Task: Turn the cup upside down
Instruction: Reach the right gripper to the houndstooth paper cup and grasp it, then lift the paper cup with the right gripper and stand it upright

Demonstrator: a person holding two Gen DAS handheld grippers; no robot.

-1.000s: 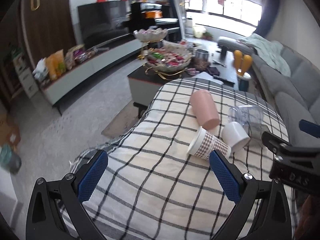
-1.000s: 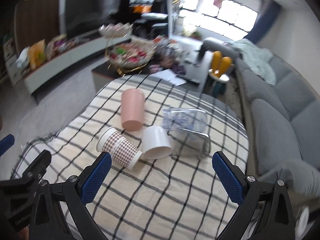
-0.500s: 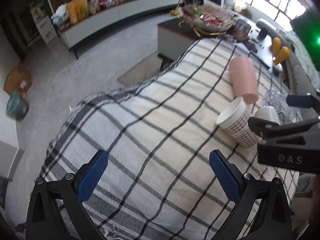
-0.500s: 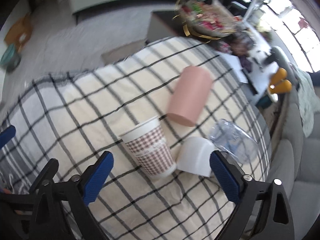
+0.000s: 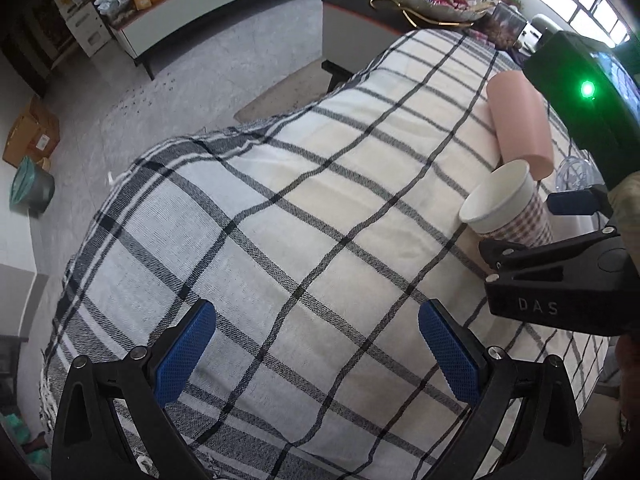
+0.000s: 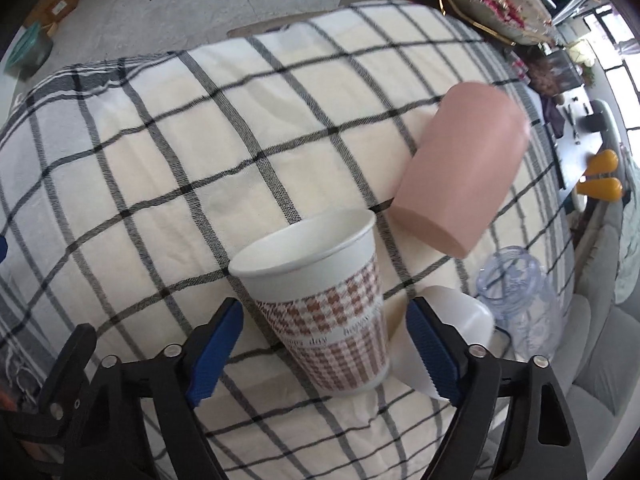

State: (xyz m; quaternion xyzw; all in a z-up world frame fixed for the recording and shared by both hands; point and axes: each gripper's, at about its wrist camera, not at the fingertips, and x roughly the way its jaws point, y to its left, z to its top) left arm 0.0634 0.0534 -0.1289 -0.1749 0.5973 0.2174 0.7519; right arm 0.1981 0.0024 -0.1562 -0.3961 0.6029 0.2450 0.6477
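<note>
A paper cup (image 6: 324, 300) with a brown houndstooth pattern lies on its side on the checked cloth (image 6: 180, 168), its open mouth toward the left. My right gripper (image 6: 324, 356) is open and straddles the cup's lower half; its blue pads (image 6: 216, 352) stand a little off each side. The cup also shows in the left wrist view (image 5: 508, 208), at the right, with the right gripper's black body in front of it. My left gripper (image 5: 316, 356) is open and empty over bare cloth, well left of the cup.
A pink cup (image 6: 460, 172) lies on its side just beyond the paper cup. A white cup (image 6: 448, 332) and a clear plastic cup (image 6: 520, 300) lie to the right. The cloth drops off at the left edge to the floor. A grey sofa (image 6: 592, 360) stands at the right.
Both grippers have tilted down toward the cloth. My right gripper has moved forward so that its open fingers now straddle the paper cup. The cups have not moved.
</note>
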